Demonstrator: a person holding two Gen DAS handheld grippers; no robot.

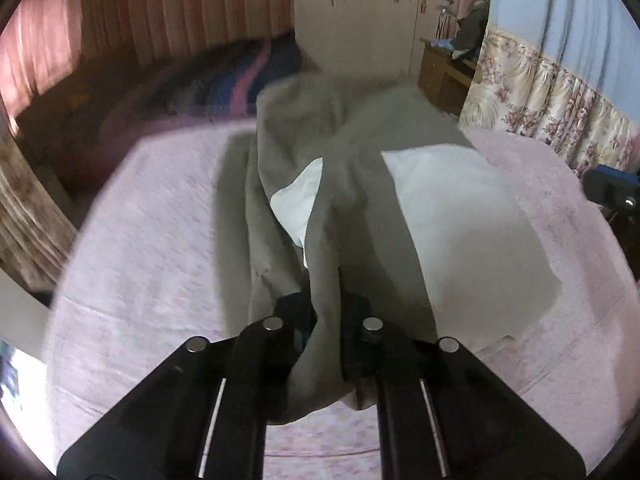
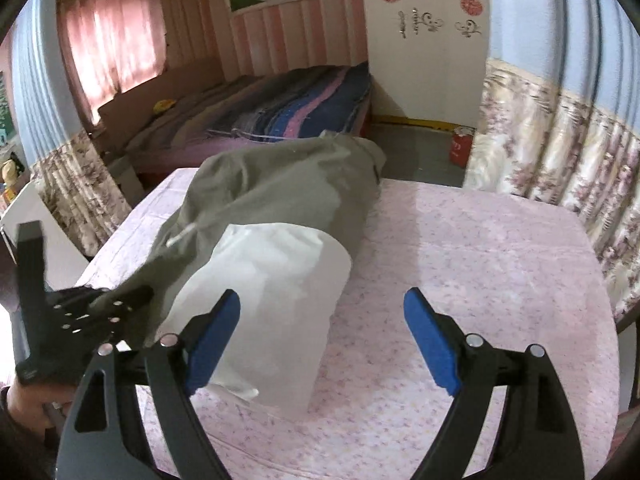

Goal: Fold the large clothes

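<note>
Left wrist view first: the left gripper (image 1: 325, 280) is squeezed tight on a fold of the grey-green garment (image 1: 344, 184). The cloth bunches between its black fingers and hangs down below them. It looks soft and floppy, so it will sag and not keep its shape when lifted.

Right wrist view next: the right gripper (image 2: 322, 312) stands wide apart with nothing between its blue pads (image 2: 214, 340). It hovers over the pink bed sheet (image 2: 480, 264), just beside the white cloth (image 2: 276, 280). At the left edge, the left gripper (image 2: 116, 304) shows again, pinching a corner of the garment (image 2: 280, 184), with a person's hand (image 2: 28, 396) on its handle.

A little farther off, the garment lies in a long heap down the middle of the bed, partly draped over the white cloth. A thin white cord (image 2: 180, 238) pokes out of it. I think the garment is light but big, so one hand alone would only drag it. The free gripper should take hold of an edge or corner, well apart from the held corner, so the cloth can be stretched flat. The white cloth might get pulled along too.

Far back are a striped blanket (image 2: 304, 108) and flowery curtains (image 2: 560, 152).
</note>
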